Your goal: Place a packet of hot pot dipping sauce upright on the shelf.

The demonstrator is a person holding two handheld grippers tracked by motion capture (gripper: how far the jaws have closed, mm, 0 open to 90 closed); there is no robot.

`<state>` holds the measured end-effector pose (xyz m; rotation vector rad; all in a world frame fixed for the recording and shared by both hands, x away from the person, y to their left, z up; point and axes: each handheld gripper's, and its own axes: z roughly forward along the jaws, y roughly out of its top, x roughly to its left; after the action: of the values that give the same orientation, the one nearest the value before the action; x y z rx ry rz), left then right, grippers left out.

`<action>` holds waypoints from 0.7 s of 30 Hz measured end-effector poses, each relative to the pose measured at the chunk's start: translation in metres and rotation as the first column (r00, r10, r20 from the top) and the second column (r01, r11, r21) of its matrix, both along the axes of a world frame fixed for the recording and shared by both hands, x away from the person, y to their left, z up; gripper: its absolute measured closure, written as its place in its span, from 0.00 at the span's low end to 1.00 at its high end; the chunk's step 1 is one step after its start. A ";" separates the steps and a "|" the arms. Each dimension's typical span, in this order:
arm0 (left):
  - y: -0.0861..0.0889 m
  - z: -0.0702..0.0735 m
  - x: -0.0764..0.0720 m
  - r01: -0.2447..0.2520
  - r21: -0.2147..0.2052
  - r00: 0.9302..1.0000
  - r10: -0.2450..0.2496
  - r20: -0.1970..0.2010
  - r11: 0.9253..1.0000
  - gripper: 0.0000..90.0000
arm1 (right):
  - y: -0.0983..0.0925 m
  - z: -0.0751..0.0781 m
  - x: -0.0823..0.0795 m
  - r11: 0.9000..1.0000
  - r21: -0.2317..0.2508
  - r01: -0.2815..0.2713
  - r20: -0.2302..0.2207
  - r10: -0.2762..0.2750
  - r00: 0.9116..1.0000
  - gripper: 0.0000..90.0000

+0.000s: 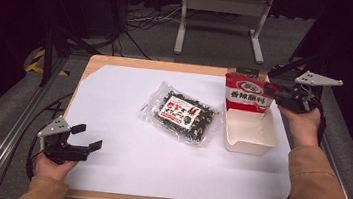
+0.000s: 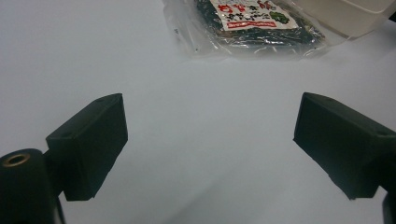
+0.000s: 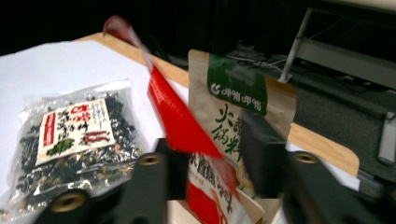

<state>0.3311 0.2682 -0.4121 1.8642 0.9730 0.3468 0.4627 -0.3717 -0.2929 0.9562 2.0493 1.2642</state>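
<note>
A red snack packet (image 1: 248,95) stands upright at the far end of a beige tub (image 1: 250,138) on the table's right side. Behind it stands a brown and green packet (image 1: 248,71). My right gripper (image 1: 271,94) is at the red packet's right edge. In the right gripper view the red packet (image 3: 180,121) is blurred between the parted jaws of my right gripper (image 3: 212,149), and the pads do not press it. A clear bag of dark seaweed (image 1: 181,113) lies flat mid-table. My left gripper (image 1: 87,136) rests open and empty at the near left.
White paper (image 1: 122,164) covers the wooden table (image 1: 118,61). The seaweed bag (image 2: 252,21) lies well ahead of my left gripper (image 2: 210,135), with bare paper between them. A metal stand (image 1: 221,19) and cables are on the floor beyond the far edge.
</note>
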 end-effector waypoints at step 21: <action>-0.027 0.025 0.018 0.090 0.055 0.994 -0.093 0.055 0.994 0.12 | 0.008 0.017 -0.060 1.000 -0.013 0.007 0.058 -0.006 0.998 0.37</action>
<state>0.3495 0.2411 -0.3873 1.9295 0.8439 0.3716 0.4025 -0.3640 -0.2757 0.9090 2.0063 1.2590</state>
